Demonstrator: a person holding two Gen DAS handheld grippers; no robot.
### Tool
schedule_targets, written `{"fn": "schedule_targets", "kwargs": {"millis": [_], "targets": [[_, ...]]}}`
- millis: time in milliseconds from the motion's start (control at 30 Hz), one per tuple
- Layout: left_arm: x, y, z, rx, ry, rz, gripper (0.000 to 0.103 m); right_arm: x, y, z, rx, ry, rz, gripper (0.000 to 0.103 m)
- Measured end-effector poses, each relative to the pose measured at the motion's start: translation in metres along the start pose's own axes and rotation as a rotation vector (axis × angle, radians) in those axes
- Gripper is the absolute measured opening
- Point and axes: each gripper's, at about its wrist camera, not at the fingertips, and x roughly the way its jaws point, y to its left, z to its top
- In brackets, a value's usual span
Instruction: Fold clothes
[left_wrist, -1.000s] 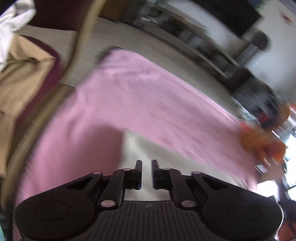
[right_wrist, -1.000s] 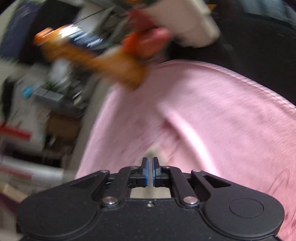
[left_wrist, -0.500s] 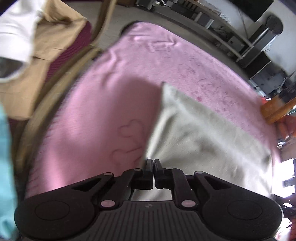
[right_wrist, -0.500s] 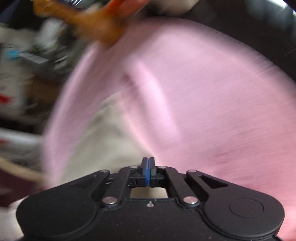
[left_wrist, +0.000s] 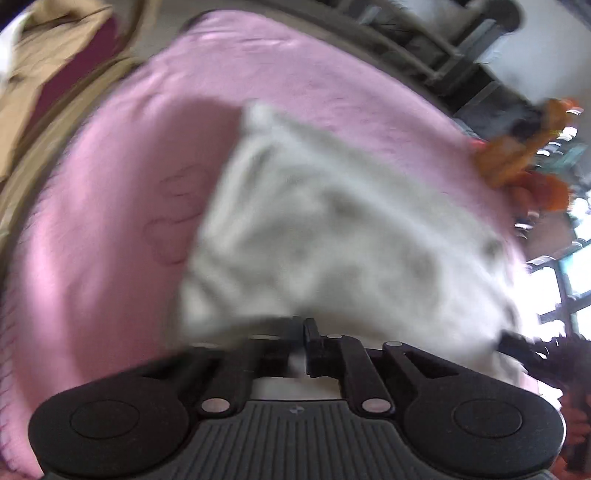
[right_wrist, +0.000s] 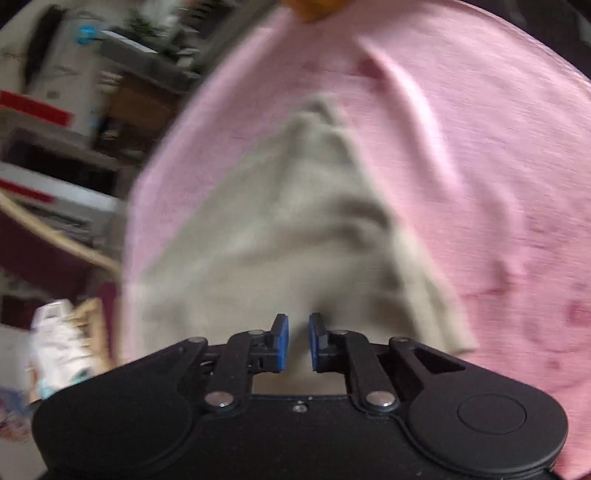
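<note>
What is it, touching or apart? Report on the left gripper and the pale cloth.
Touching. In the left wrist view, the pale cloth drapes over one finger of the left gripper, hiding its tip.

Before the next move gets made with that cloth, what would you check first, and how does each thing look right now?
1. Left claw has hold of the grey cloth: ok. The jaws are nearly together and fabric drapes over one finger.
2. Right claw has hold of the cloth: not ok. Its blue pads stand apart.
3. Cloth lies smooth: not ok. It is bunched into ridges.
4. Cloth rests wholly on the pink blanket: cannot tell. The claws hide its near edge.
5. Pictures sharp enough to judge edges: not ok. Both views are blurred.
</note>
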Motion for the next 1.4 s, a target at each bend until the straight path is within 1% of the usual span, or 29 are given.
{"fn": "schedule_targets", "kwargs": {"millis": [67, 167, 200, 233, 267, 333, 367, 433, 500, 533, 567, 600, 633, 667, 733, 767, 800, 833, 867, 933, 1000, 1033, 1100, 1200, 1333, 1400], "targets": [[-0.008, 0.007, -0.001, -0.022, -0.012, 0.029, 0.012, -0.007, -0.032, 0.008, 0.156, -0.019, 0.045, 0.0], [-0.018, 0.013, -0.001, -0.029, -0.037, 0.065, 0.01, -0.033, -0.057, 0.01, 0.207, -0.135, -0.067, 0.0], [-0.021, 0.013, -0.001, -0.02, -0.044, 0.075, 0.009, -0.037, -0.058, 0.009, 0.205, -0.16, -0.092, 0.001], [-0.024, 0.01, -0.001, -0.002, -0.051, 0.07, 0.005, -0.041, -0.058, 0.007, 0.202, -0.184, -0.117, 0.0], [-0.026, 0.006, -0.002, 0.022, -0.057, 0.057, 0.005, -0.045, -0.058, 0.005, 0.199, -0.209, -0.141, 0.001], [-0.029, -0.006, -0.005, 0.081, -0.061, 0.012, 0.006, -0.052, -0.058, 0.002, 0.193, -0.257, -0.191, 0.006], [-0.03, -0.013, -0.007, 0.111, -0.062, -0.013, 0.006, -0.053, -0.053, 0.0, 0.176, -0.261, -0.151, 0.006], [-0.026, -0.02, -0.011, 0.149, -0.047, -0.009, 0.007, -0.054, -0.045, -0.009, 0.125, -0.217, -0.012, 0.007], [-0.02, -0.027, -0.014, 0.183, -0.028, 0.006, 0.007, -0.042, -0.027, -0.016, 0.056, -0.131, 0.089, 0.01], [-0.017, -0.027, -0.014, 0.184, -0.018, 0.03, 0.007, -0.033, -0.018, -0.019, 0.02, -0.089, 0.109, 0.011], [-0.014, -0.023, -0.014, 0.168, -0.001, 0.071, 0.011, -0.025, -0.012, -0.02, -0.012, -0.048, 0.08, 0.013], [-0.011, -0.017, -0.015, 0.147, 0.018, 0.117, 0.012, -0.016, -0.006, -0.022, -0.044, -0.007, 0.049, 0.014], [-0.012, -0.011, -0.015, 0.124, 0.023, 0.135, 0.013, -0.012, -0.008, -0.022, -0.045, 0.016, -0.007, 0.015], [-0.016, -0.007, -0.015, 0.107, 0.019, 0.138, 0.013, -0.007, -0.01, -0.023, -0.046, 0.038, -0.063, 0.003], [-0.025, 0.0, -0.018, 0.078, 0.01, 0.145, 0.011, -0.017, -0.02, -0.02, 0.014, 0.015, -0.078, 0.002], [-0.029, 0.002, -0.018, 0.065, 0.004, 0.14, 0.006, -0.025, -0.02, -0.019, 0.009, -0.036, -0.129, 0.003], [-0.031, 0.001, -0.017, 0.06, -0.006, 0.109, 0.004, -0.032, -0.02, -0.019, 0.003, -0.089, -0.181, 0.003], [-0.034, -0.002, -0.015, 0.061, -0.016, 0.069, 0.005, -0.037, -0.022, -0.017, 0.011, -0.133, -0.189, 0.005], [-0.035, -0.007, -0.014, 0.065, -0.022, 0.018, 0.005, -0.039, -0.025, -0.014, 0.028, -0.155, -0.156, 0.01], [-0.033, -0.024, -0.014, 0.092, -0.01, -0.112, 0.005, -0.041, -0.028, -0.012, 0.052, -0.19, -0.097, 0.012], [-0.025, -0.043, -0.016, 0.12, 0.016, -0.2, 0.007, -0.043, -0.028, -0.013, 0.052, -0.218, -0.053, 0.012], [-0.019, -0.052, -0.019, 0.135, 0.031, -0.227, 0.007, -0.045, -0.025, -0.014, 0.044, -0.234, -0.044, 0.012], [-0.01, -0.065, -0.024, 0.162, 0.059, -0.245, 0.008, -0.047, -0.02, -0.012, 0.027, -0.268, -0.039, 0.015], [0.0, -0.074, -0.032, 0.202, 0.091, -0.242, 0.009, -0.041, -0.017, -0.009, 0.026, -0.298, -0.048, 0.016], [0.004, -0.069, -0.041, 0.253, 0.09, -0.177, 0.01, -0.036, -0.008, -0.01, 0.021, -0.31, -0.041, 0.016], [0.004, -0.062, -0.042, 0.247, 0.087, -0.161, 0.01, -0.034, 0.002, -0.009, 0.0, -0.303, -0.029, 0.017]]}}
